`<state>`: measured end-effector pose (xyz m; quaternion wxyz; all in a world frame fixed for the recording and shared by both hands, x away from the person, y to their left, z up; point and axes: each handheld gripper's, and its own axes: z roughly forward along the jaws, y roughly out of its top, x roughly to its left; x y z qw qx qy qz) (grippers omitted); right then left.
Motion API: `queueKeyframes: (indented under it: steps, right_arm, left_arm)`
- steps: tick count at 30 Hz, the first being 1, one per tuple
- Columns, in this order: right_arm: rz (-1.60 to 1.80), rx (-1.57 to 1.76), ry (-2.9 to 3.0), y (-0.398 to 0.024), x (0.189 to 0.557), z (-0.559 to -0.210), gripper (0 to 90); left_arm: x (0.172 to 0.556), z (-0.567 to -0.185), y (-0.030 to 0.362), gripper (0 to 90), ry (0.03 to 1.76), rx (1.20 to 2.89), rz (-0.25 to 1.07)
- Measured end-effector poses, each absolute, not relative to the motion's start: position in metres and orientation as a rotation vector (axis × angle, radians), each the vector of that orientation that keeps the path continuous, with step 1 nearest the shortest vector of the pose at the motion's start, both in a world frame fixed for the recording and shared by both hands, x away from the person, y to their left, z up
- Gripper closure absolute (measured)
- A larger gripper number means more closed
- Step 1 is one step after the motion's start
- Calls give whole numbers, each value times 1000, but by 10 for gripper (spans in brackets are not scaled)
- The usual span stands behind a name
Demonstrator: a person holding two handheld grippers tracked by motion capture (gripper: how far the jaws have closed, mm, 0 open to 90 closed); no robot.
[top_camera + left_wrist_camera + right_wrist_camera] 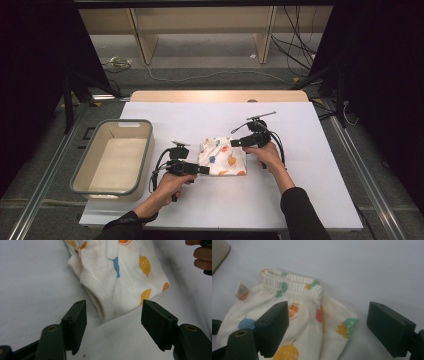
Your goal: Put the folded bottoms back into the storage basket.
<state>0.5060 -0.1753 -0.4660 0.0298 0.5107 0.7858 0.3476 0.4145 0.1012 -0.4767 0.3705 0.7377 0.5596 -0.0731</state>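
Observation:
A small folded white garment (222,157) printed with orange, blue and green fruit lies flat near the middle of the white table. My left gripper (202,170) sits at its near left corner. In the left gripper view the jaws of that gripper (113,303) stand open on either side of the garment's (120,277) hemmed corner, and the pads do not press on it. My right gripper (235,142) is at the far right edge. Its jaws (328,306) are wide open over the garment (304,320), near the elastic waistband, and hold nothing.
A grey plastic tub (148,150) with nothing in it stands at the table's left side, and its corner (219,250) shows in the right gripper view. The white tabletop (280,200) spreads bare to the right and front. Shelving and cables lie on the floor beyond the table.

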Motion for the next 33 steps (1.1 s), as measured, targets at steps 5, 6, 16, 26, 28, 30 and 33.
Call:
queueKeyframes:
  steps: [5, 6, 16, 26, 28, 30, 33]
  right_arm:
    - [1062, 1585, 2422, -173, 510, -468, 204]
    - [1059, 1590, 2421, -172, 511, -468, 207]
    - [1014, 1614, 2433, -166, 513, -476, 273]
    - [1043, 1619, 2442, -164, 512, -477, 594]
    - [1053, 1618, 2455, -163, 512, -478, 681]
    - [1048, 1602, 2472, -160, 511, -479, 760]
    - [1049, 1569, 2482, -157, 510, -478, 817]
  left_arm:
    - [415, -480, 97, 430, 1428, 1908, -193]
    - [415, -480, 97, 439, 1428, 1908, -193]
    - [417, -483, 93, 591, 1451, 1894, -190]
    - [418, -485, 93, 773, 1458, 1903, -157]
    - [418, -485, 93, 802, 1456, 1903, -152]
    - [417, -483, 91, 817, 1444, 1919, -136]
    - [416, -482, 90, 831, 1424, 1944, -111]
